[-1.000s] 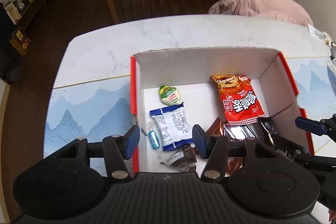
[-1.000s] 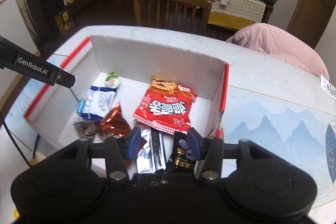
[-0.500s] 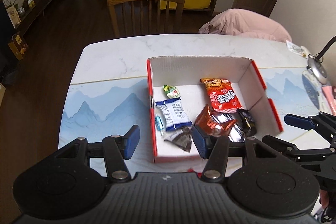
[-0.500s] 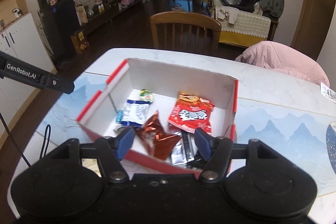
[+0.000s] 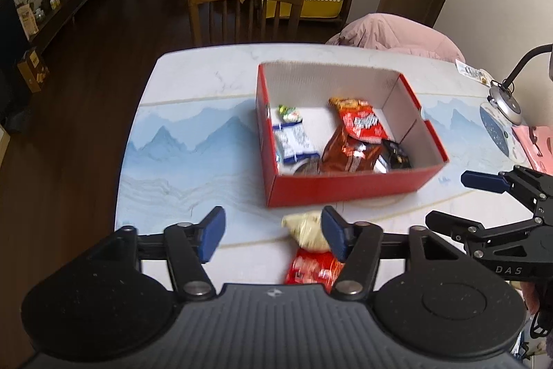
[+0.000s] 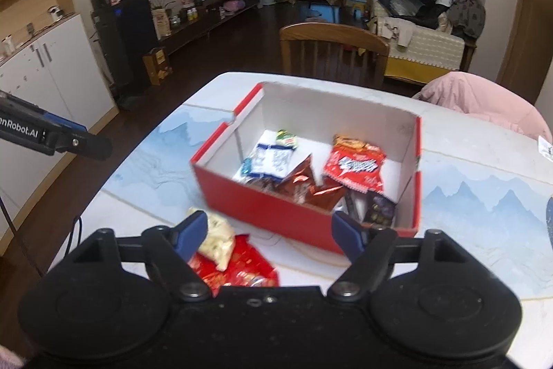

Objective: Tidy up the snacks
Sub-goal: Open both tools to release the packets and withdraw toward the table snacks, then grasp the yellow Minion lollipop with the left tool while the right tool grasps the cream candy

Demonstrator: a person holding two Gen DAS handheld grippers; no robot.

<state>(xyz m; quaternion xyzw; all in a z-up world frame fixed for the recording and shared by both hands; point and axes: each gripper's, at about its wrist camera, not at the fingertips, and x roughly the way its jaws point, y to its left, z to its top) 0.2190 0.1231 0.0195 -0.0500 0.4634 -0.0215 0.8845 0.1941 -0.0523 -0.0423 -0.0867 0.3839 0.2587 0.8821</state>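
A red cardboard box [image 5: 349, 187] with a white lining sits open on a white counter [image 5: 193, 168] printed with blue mountains, and most of the snacks lie inside it. Along the box's left side rest a small green-topped packet [image 5: 289, 113] and a blue-and-white packet [image 5: 293, 140]. Toward the right lies a red packet [image 5: 361, 121], with a crumpled copper-brown foil packet [image 5: 340, 151] overlapping its near edge and a black packet [image 5: 397, 154] in the near right corner.

Two snacks lie outside on the counter, just in front of the box's near wall: a pale yellow packet [image 5: 307, 229] resting partly on a red packet [image 5: 312, 270].

The left claw [image 5: 273, 232] hangs above the counter's near edge with its jaws opening and nothing between them; the pale yellow packet sits beside its right finger in the left wrist view. The right claw [image 6: 268, 236] hangs over the same near edge, its jaws also opening and empty, with the two loose packets below its left finger and the box's near right corner behind its right one.

A wooden chair [image 5: 245, 11] stands at the counter's far side, a pink garment [image 5: 394, 31] beside it. A lamp base [image 5: 504, 102] stands at the counter's right edge.
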